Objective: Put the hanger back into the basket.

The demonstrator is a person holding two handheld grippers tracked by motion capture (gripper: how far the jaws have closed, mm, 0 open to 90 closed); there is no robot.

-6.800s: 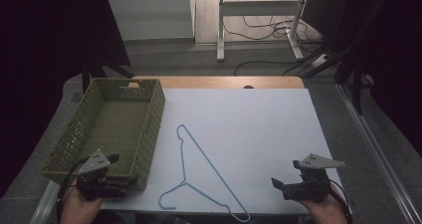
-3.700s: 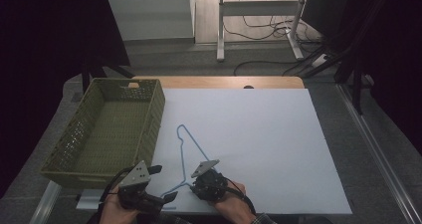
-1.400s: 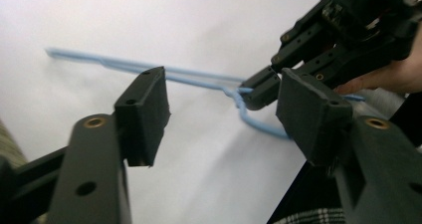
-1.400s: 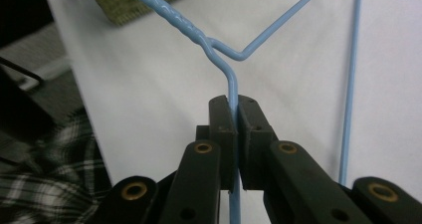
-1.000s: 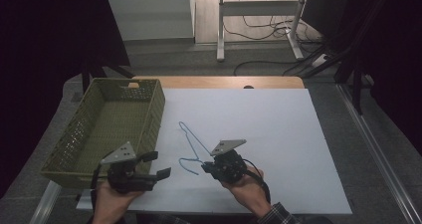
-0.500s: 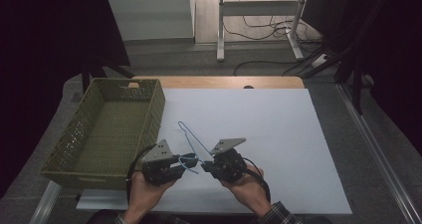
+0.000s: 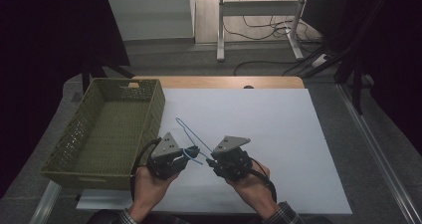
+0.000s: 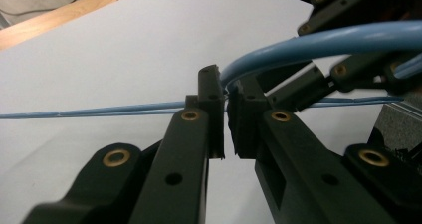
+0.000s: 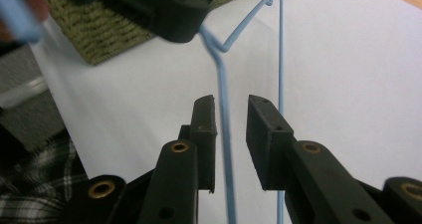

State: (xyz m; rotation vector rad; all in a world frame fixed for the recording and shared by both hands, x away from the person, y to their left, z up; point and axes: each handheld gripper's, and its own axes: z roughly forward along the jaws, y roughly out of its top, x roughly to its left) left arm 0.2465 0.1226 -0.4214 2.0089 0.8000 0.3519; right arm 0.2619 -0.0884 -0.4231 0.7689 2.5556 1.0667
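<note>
A light blue wire hanger (image 7: 186, 130) is raised over the white table top, its hook toward the basket. My left gripper (image 7: 188, 152) has just closed and is shut on the hanger's (image 8: 318, 40) wire, pinched at the jaw tips (image 8: 227, 92). My right gripper (image 7: 209, 160) faces it from the right, almost touching. Its jaws (image 9: 230, 103) have just been opening and now stand apart, with a strand of the hanger (image 9: 222, 84) running loose between them. The left gripper's black body (image 9: 149, 5) is at the top of the right gripper view.
An olive-green mesh basket (image 7: 160, 104) stands at the table's left, just beyond my left hand, and nothing lies in it. White sheet (image 7: 278, 129) covers the table to the right and back. A wooden edge (image 7: 219, 82) runs along the far side.
My left hand has moved right from beside the basket to the hanger's near end, meeting the right gripper. The right hand has stayed in place with the hanger raised.
</note>
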